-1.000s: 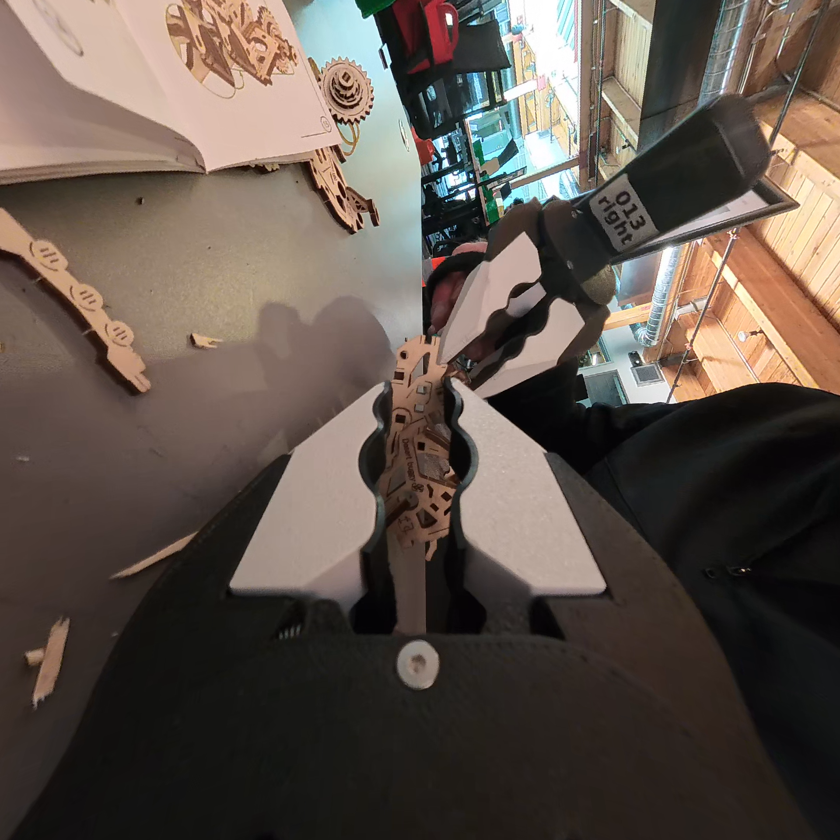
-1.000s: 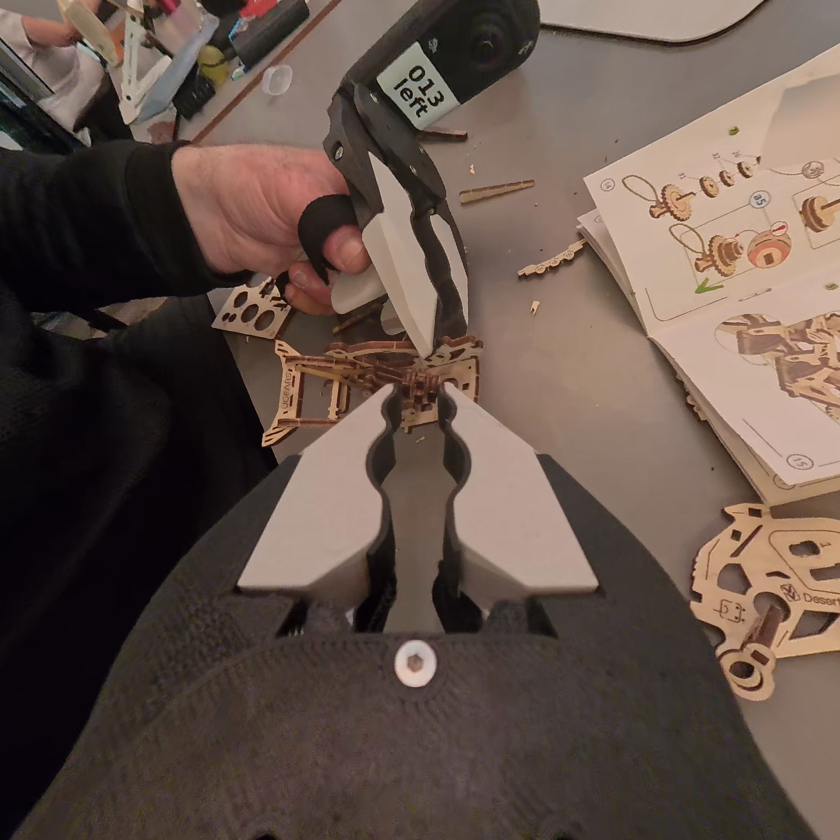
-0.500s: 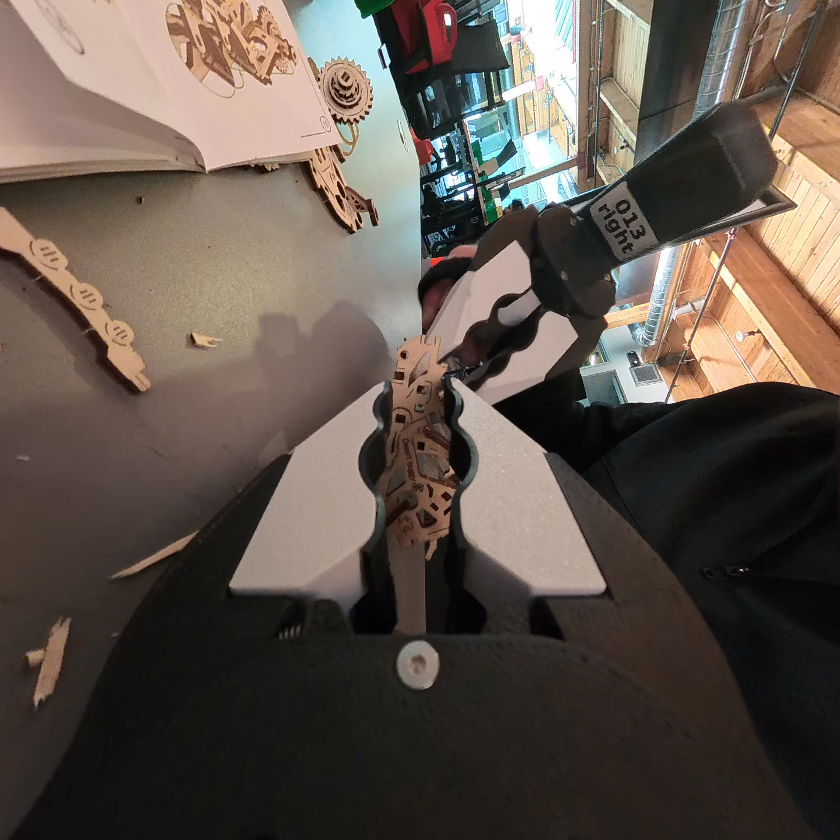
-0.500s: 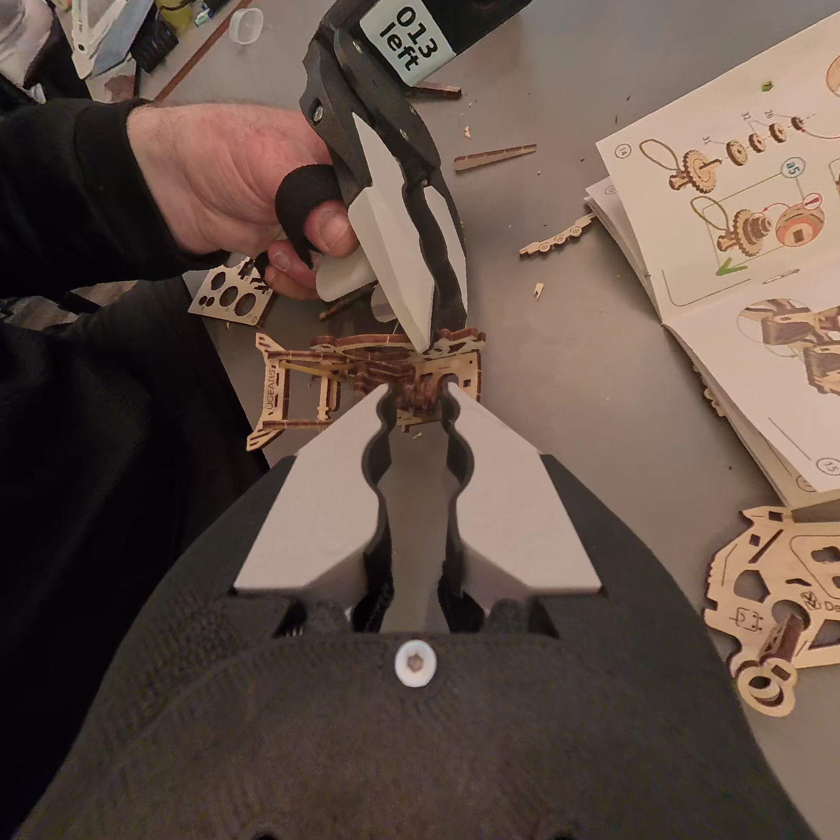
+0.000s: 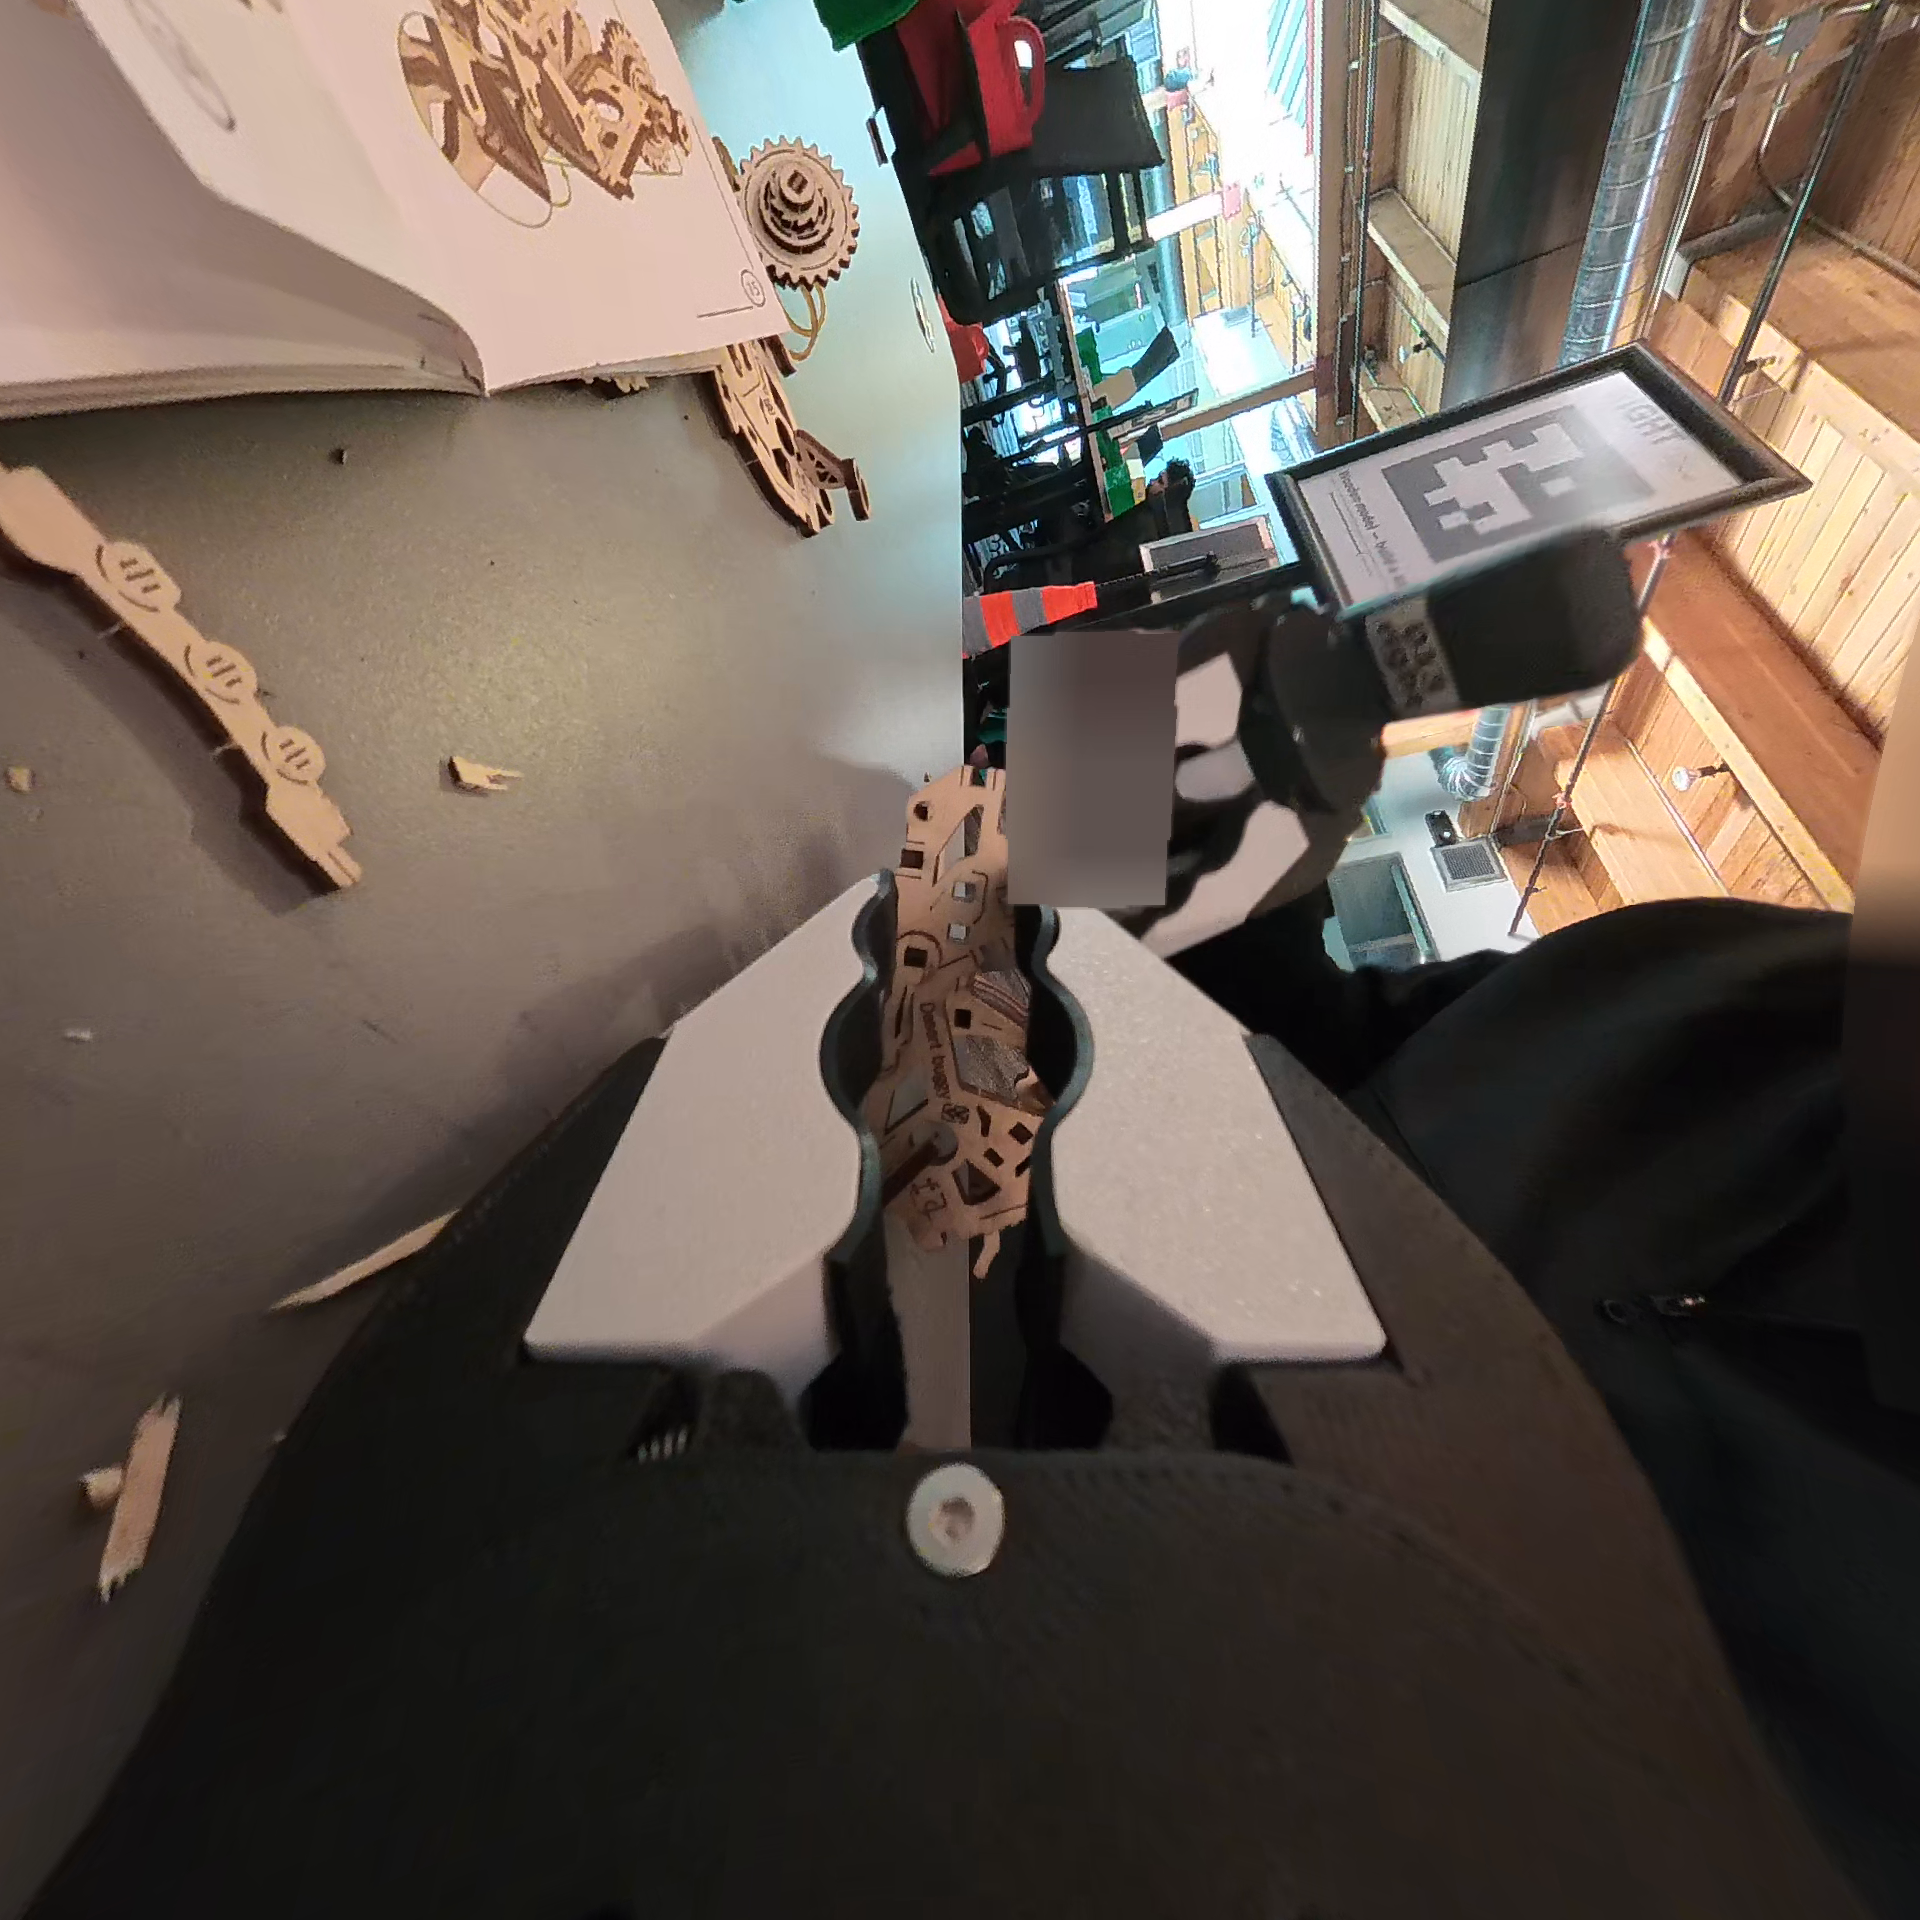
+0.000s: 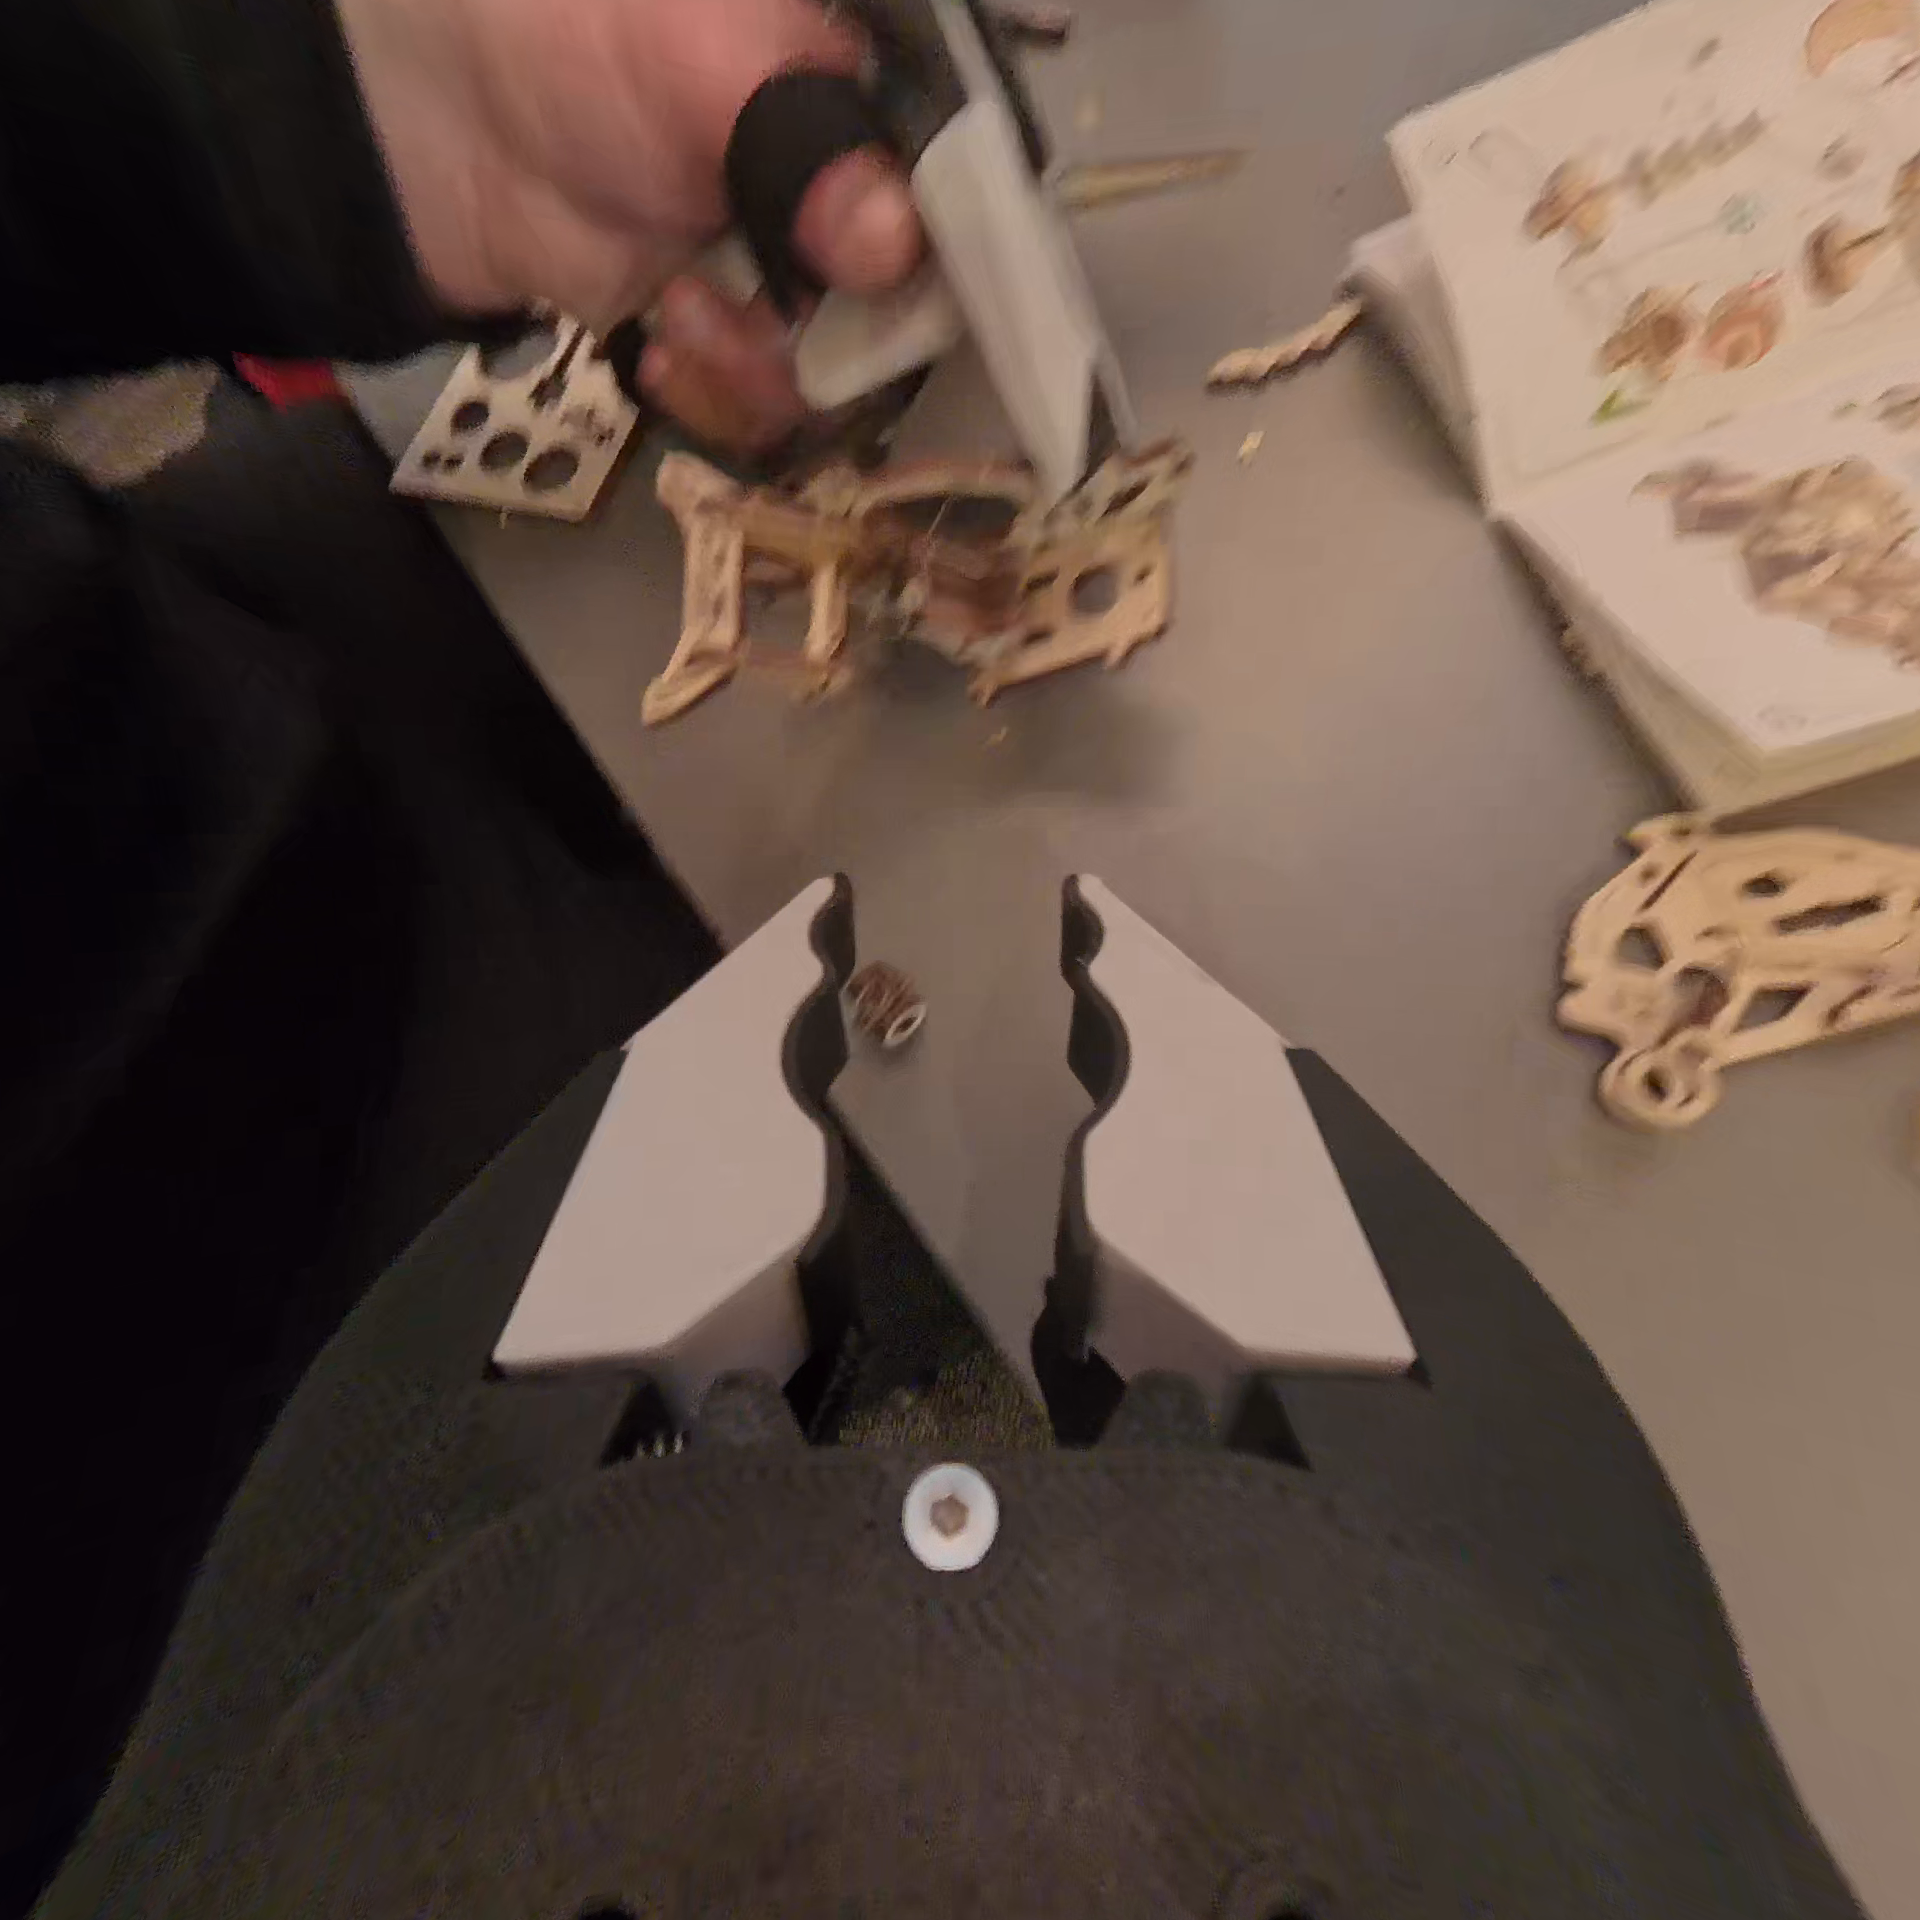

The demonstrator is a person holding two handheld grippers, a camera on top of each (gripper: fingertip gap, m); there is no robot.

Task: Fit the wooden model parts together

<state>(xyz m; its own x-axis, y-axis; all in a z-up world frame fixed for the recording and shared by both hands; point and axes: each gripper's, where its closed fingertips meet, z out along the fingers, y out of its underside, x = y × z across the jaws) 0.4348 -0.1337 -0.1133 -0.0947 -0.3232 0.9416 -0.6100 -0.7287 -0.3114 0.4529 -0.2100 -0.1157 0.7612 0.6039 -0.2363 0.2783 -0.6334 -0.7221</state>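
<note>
My left gripper (image 5: 961,914) is shut on the wooden model frame (image 5: 961,1039), a pale laser-cut assembly with many cut-outs, held on edge between the jaws. In the right wrist view the same frame (image 6: 914,571) rests on the grey table under the left gripper (image 6: 1081,457), which a hand holds. My right gripper (image 6: 956,894) is open and empty, pulled back from the frame, above the table near its front edge. A small ribbed wooden part (image 6: 888,1003) lies on the table beside its left finger. The right gripper shows far off in the left wrist view (image 5: 1236,821), partly hidden by a blur patch.
An open instruction booklet (image 6: 1683,416) lies at the right, also in the left wrist view (image 5: 312,208). A car-shaped wooden side panel (image 6: 1745,956), a plate with round holes (image 6: 520,436), a gear (image 5: 795,213), a notched strip (image 5: 197,665) and wood scraps lie on the table. The grippers' ends are close to 8 cm from one another. The gear (image 5: 795,213) is about 15 cm from my right fingertips.
My right gripper has let go of the frame, opened and drawn back toward me. The left gripper keeps its hold on the frame.
</note>
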